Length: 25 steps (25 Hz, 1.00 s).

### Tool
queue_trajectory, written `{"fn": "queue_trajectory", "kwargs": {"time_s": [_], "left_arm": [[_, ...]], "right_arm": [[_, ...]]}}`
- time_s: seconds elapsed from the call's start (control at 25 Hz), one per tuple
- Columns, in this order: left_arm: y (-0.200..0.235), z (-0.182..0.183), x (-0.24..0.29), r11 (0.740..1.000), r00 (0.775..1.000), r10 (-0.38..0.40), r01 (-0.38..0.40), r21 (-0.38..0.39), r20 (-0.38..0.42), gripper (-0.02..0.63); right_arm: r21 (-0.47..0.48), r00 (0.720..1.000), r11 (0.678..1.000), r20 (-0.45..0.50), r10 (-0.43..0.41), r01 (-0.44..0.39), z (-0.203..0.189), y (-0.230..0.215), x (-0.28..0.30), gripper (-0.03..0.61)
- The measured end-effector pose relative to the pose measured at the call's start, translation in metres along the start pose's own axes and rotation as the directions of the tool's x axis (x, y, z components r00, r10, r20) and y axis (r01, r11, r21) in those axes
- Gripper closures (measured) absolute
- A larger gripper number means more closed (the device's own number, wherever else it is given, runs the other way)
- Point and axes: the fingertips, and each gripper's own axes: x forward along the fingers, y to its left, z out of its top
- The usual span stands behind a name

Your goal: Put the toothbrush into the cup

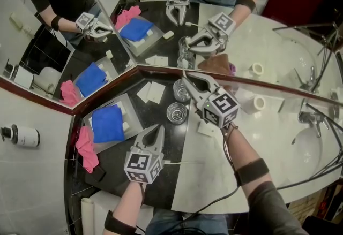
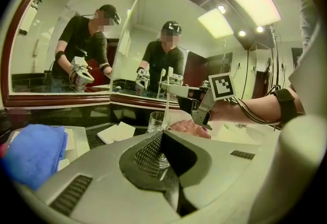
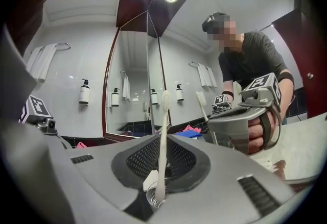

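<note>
A: Where is the toothbrush (image 3: 162, 141)?

B: It stands upright between the jaws of the right gripper (image 1: 187, 80), bristle end on top. The jaws are pinching its white handle partway down.

A: And the cup (image 3: 152, 198)?

B: Directly beneath. In the right gripper view, the handle's lower end sits inside the rim of that clear glass. From the head view, the right gripper's tips hang over the glass closest to the mirror (image 1: 278, 62).

A: Is there another glass?

B: Yes, a second glass (image 1: 177, 112) stands just in front of the first, on the dark part of the surface (image 1: 115, 172). It looks empty.

A: What about the left gripper (image 1: 160, 129)?

B: Its jaws are pressed together with nothing between them. It points slightly downward toward the two glasses, and its tip is near the second glass without touching it.

A: What lies around them?

B: Two white sheets (image 1: 151, 91) lie left of the cup, by the mirror's frame. Further left, a blue cloth (image 1: 107, 123) rests on a grey tray (image 1: 128, 104). A pink cloth (image 1: 86, 148) is bunched just beside the tray's outer edge. To the right, the surface turns pale and runs to a sink (image 1: 308, 156), well apart from the glasses.
</note>
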Motion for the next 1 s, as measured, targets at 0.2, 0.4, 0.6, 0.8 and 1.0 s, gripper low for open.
{"fn": "queue_trajectory", "kwargs": {"time_s": [0.2,0.4,0.6,0.8,1.0], "left_arm": [[0.001,-0.008,-0.001,1.0,1.0,-0.002,0.002,-0.001,-0.01,0.612],[0.004,-0.014,-0.003,1.0,1.0,-0.001,0.001,-0.006,-0.018,0.612],[0.008,-0.016,-0.007,1.0,1.0,0.005,-0.005,-0.013,-0.02,0.612],[0.01,-0.017,-0.008,1.0,1.0,0.006,-0.006,-0.019,-0.021,0.612],[0.011,-0.019,-0.011,1.0,1.0,0.003,-0.004,-0.022,-0.021,0.612]], "right_arm": [[0.0,0.997,1.0,-0.072,-0.012,0.012,-0.029,-0.001,0.0,0.517],[-0.055,0.982,0.997,-0.176,-0.064,0.055,-0.058,-0.006,-0.001,0.515],[-0.076,0.973,0.995,-0.214,-0.085,0.07,-0.071,-0.006,0.001,0.509],[-0.131,0.964,0.989,-0.25,-0.093,0.062,-0.075,-0.001,0.007,0.5],[-0.133,0.958,0.988,-0.265,-0.106,0.073,-0.079,-0.002,0.007,0.463]]}}
